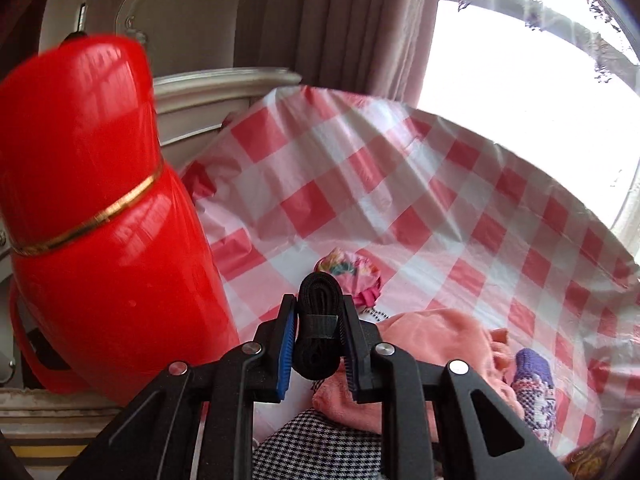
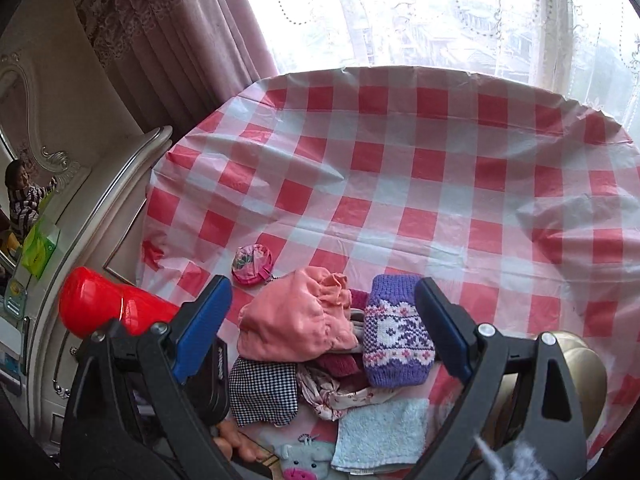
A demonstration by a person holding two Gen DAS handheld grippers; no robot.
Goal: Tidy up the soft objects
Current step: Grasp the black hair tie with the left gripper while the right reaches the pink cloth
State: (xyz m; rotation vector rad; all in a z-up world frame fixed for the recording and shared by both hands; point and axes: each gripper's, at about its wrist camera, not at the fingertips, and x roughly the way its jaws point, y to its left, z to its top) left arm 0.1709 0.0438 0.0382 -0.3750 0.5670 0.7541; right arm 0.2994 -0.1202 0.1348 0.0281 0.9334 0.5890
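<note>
This is looking like a lived-in home, most likely a bedroom or sitting room. Heavy mauve curtains (image 2: 168, 44) with a lace-patterned top are hanging beside a big bright window (image 2: 420, 20), where a sheer embroidered drape is letting daylight through. A cream, carved piece of furniture (image 2: 100, 208) with silver scrollwork and a mirror is standing at the left, and a person is showing in its reflection. A red-and-white checked plastic tablecloth (image 2: 400, 184) is covering the table, and a glossy red thermos (image 1: 92, 208) is sitting at its edge.
</note>
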